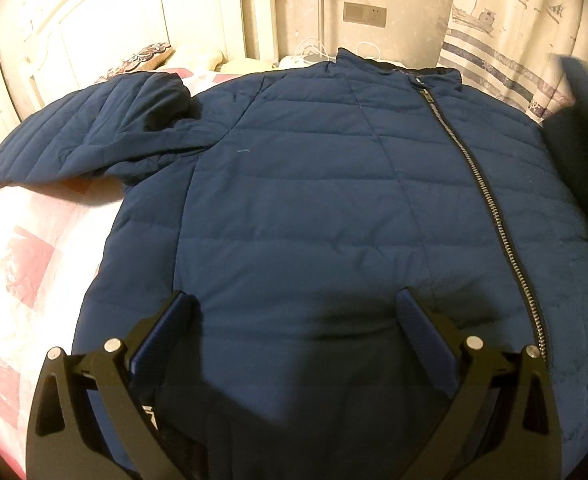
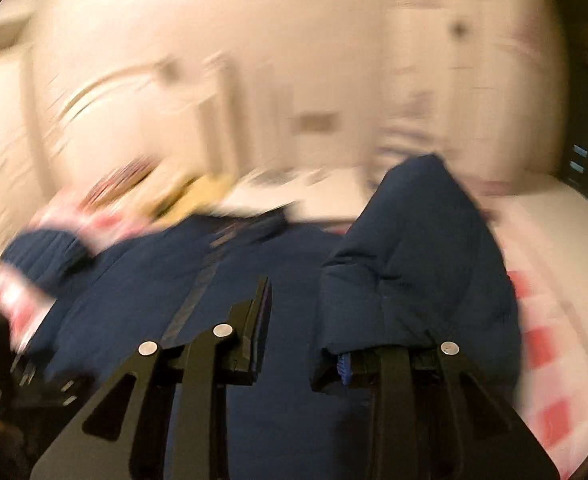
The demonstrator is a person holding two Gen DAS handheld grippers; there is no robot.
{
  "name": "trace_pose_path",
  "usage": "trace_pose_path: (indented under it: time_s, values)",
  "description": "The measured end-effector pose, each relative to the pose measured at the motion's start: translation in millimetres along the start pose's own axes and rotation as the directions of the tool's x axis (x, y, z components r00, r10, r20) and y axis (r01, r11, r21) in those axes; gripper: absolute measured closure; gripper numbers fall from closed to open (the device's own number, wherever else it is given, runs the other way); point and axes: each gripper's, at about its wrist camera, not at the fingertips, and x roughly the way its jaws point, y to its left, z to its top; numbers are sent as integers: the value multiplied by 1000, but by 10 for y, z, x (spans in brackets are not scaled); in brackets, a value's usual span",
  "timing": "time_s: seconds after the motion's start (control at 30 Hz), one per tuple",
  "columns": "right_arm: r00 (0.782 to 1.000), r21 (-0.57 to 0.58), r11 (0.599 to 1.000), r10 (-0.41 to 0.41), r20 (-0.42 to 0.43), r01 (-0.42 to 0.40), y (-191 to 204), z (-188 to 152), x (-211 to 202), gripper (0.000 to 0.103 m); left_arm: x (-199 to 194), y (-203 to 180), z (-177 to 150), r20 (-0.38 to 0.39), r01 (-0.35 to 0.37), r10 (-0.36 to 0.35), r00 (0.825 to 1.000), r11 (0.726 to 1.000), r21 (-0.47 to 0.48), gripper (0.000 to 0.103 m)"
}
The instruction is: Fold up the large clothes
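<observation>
A navy quilted jacket (image 1: 314, 184) lies face up on the bed, zipper (image 1: 478, 184) closed, collar at the far side. Its left sleeve (image 1: 78, 136) is spread out to the left. My left gripper (image 1: 294, 308) is open and empty, hovering over the jacket's lower hem. In the blurred right wrist view, the jacket's right sleeve (image 2: 418, 248) is lifted and draped over the right finger of my right gripper (image 2: 306, 320). The jaws stand apart, and the sleeve hides the right fingertip. The jacket body (image 2: 154, 292) lies left of it.
The bed has a pink and white checked cover (image 1: 26, 264). A white headboard (image 1: 106, 20) and pillows (image 1: 146, 58) stand at the far left. A patterned curtain (image 1: 522, 40) hangs at the far right. A wall socket (image 1: 364, 12) is behind the bed.
</observation>
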Motion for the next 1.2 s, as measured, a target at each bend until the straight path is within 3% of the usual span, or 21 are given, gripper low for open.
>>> trace_pose_path:
  time_s: [0.03, 0.1, 0.13, 0.23, 0.3, 0.37, 0.4, 0.5, 0.57, 0.67, 0.8, 0.87, 0.97, 1.07, 1.2]
  values:
    - [997, -33, 999, 38, -63, -40, 200, -69, 119, 73, -6, 5, -3, 0, 2, -2, 1000, 1000, -2, 2]
    - [971, -108, 992, 38, -234, -65, 494, -288, 412, 70, -2, 11, 4, 0, 4, -4, 1000, 1000, -2, 2]
    - [952, -128, 989, 33, -305, -75, 569, -400, 544, 53, -4, 8, 1, 0, 5, -5, 1000, 1000, -3, 2]
    - [955, -177, 984, -31, -296, -23, 599, -557, 502, 26, -10, 14, -3, 2, 9, -9, 1000, 1000, -6, 2]
    - [945, -121, 990, 25, -327, -68, 498, -567, 362, 22, -8, 19, 2, 2, 11, -11, 1000, 1000, -8, 2]
    - [950, -49, 993, 90, -300, -109, 333, -562, -5, 22, -7, 17, 2, 2, 11, -11, 1000, 1000, -8, 2]
    - [960, -28, 994, 96, -264, -107, 361, -525, -126, 22, -6, 17, 0, 2, 12, -12, 1000, 1000, -8, 2]
    - [989, 114, 992, 71, -126, -57, -92, -489, -547, 22, -3, 6, 0, 1, 1, -1, 1000, 1000, 0, 2]
    - [992, 290, 956, 83, -91, -53, -576, -460, -619, 22, -3, -10, -3, 3, -11, 11, 1000, 1000, 9, 2]
    - [981, 566, 816, 184, -59, -119, -1297, -616, -516, 29, -15, -16, -5, 5, -17, 17, 1000, 1000, 13, 2]
    - [975, 653, 747, 213, -62, -121, -1560, -713, -429, 37, -163, -112, 33, 6, -3, 3, 1000, 999, 45, 6]
    - [984, 638, 768, 153, -95, -58, -1564, -749, -551, 37, -367, -323, 98, 54, 35, -42, 998, 992, 122, 6]
    - [991, 548, 834, 10, -131, 64, -1460, -834, -802, 37, -651, -851, 247, 145, 19, -66, 987, 952, 304, 5]
    - [981, 466, 870, -85, -175, 159, -1150, -980, -775, 37, -799, -1520, 414, 196, 20, -127, 972, 882, 471, 5]
    - [961, 397, 886, -156, -230, 239, -1019, -1245, -828, 35, -676, -2382, 622, 162, 37, -163, 973, 805, 592, 5]
